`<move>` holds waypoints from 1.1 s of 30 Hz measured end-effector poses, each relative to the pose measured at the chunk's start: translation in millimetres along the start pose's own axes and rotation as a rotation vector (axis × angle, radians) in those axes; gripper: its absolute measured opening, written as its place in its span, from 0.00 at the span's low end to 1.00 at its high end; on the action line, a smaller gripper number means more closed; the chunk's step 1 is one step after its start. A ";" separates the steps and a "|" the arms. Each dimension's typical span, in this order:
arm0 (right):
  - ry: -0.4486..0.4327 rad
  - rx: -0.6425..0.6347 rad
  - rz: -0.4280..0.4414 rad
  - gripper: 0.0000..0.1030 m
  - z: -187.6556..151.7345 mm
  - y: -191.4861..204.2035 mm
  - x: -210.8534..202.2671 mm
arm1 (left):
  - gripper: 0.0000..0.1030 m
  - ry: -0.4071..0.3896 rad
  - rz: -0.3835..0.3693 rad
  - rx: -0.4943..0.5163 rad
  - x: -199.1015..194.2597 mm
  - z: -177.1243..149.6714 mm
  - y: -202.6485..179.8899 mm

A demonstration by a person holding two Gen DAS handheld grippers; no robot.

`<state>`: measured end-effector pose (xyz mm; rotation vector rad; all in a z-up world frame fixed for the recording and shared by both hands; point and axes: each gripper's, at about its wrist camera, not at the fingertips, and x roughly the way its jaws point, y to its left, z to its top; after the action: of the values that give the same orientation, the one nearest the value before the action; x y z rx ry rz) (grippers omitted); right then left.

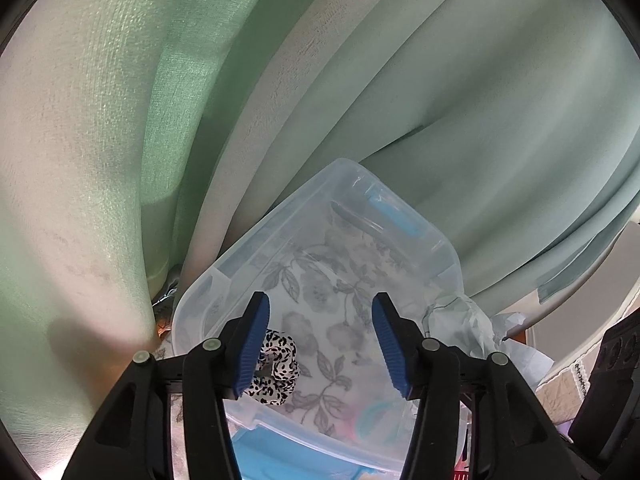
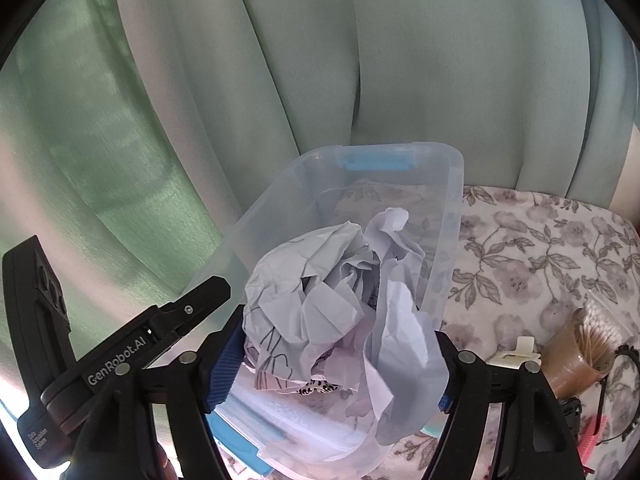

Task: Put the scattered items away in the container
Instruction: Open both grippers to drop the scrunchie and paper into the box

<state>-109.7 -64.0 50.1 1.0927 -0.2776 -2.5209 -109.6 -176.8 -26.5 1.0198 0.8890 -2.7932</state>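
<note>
A clear plastic container (image 1: 224, 268) with blue latches stands on the floral cloth, under both grippers. In the left wrist view my left gripper (image 1: 320, 304) hangs open over it, with nothing between its blue pads. A black-and-white spotted scrunchie (image 1: 276, 368) lies in the container, just beside the left finger. In the right wrist view my right gripper (image 2: 338, 320) is shut on a big wad of crumpled paper (image 2: 320, 300), held above the container (image 2: 452, 208). The wad hides the fingertips. The scrunchie (image 2: 316, 389) peeks out below it.
Pale green curtains (image 2: 400, 60) hang close behind the container. On the floral cloth (image 2: 540, 260) to the right are a brown cup of cotton swabs (image 2: 576, 352), a white clip (image 2: 520, 352), a black hairband (image 2: 624, 392) and a pink comb (image 2: 592, 436). The left gripper's finger (image 2: 200, 300) sits beside the paper.
</note>
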 end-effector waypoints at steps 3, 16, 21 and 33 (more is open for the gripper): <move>-0.006 0.014 0.017 0.79 -0.1 -1.6 -2.5 | 0.62 -0.002 -0.005 -0.011 -2.0 0.7 1.6; -0.014 0.064 -0.011 0.96 -2.6 -11.5 -14.9 | 0.66 0.018 -0.029 -0.002 -9.3 -1.3 -11.2; -0.033 0.070 -0.009 0.96 -2.0 -12.2 -24.1 | 0.67 0.008 -0.032 0.017 -13.5 -3.3 -18.7; -0.108 0.092 -0.018 0.96 -3.6 -20.9 -73.1 | 0.78 -0.033 -0.051 0.096 -53.0 -9.2 -55.1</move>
<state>-66.7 -14.8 89.1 0.9982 -0.4187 -2.6109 -74.9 -134.1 27.4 0.9738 0.7953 -2.9118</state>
